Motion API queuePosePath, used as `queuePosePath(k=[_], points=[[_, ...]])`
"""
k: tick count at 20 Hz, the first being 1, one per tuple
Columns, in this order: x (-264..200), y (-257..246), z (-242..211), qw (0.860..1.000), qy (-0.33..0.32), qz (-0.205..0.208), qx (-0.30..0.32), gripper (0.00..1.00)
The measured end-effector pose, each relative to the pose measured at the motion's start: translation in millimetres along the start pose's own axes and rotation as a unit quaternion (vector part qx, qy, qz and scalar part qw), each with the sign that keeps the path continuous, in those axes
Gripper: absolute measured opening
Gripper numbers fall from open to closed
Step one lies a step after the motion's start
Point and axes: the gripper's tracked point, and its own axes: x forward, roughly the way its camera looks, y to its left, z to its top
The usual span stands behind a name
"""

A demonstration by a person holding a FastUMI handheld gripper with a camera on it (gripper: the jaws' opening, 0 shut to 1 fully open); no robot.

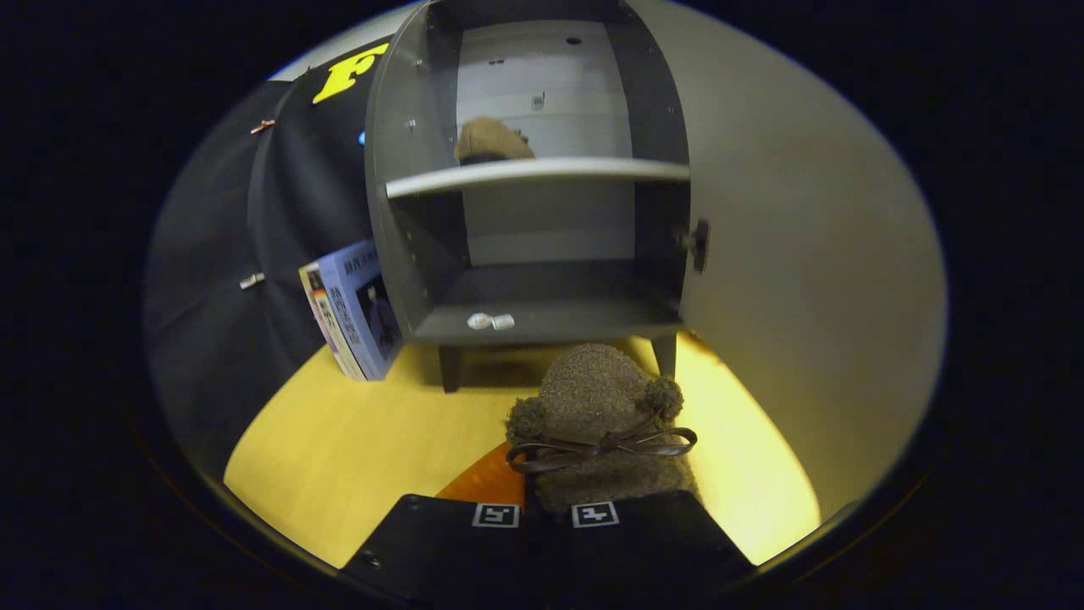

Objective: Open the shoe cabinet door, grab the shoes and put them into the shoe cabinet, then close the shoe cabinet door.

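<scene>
The gripper [546,517], fingers drawn close together on the heel of a brown fuzzy shoe [597,407] with a bow, holds it just before the open shoe cabinet [525,246], where another shoe [491,140] sits on the upper shelf [538,174].

Claw [546,517]: two broad flat fingers w/ angled outer edges, square tag marker on each, small screw on left one.
</scene>
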Motion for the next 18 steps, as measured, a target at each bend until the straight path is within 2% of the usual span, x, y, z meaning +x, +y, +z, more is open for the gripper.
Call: queuePosePath(k=[3,7,14,18], points=[[-28.0,3.2,63.2,1.000,-0.029,0.007,0.006,0.08],[-51.9,9.6,141.4,0.996,-0.053,0.028,0.060,0.08],[-41.5,-2.7,251.0,0.993,-0.102,0.005,0.053,0.08],[-11.0,9.3,312.4,0.992,-0.122,0.014,0.031,0.08]])
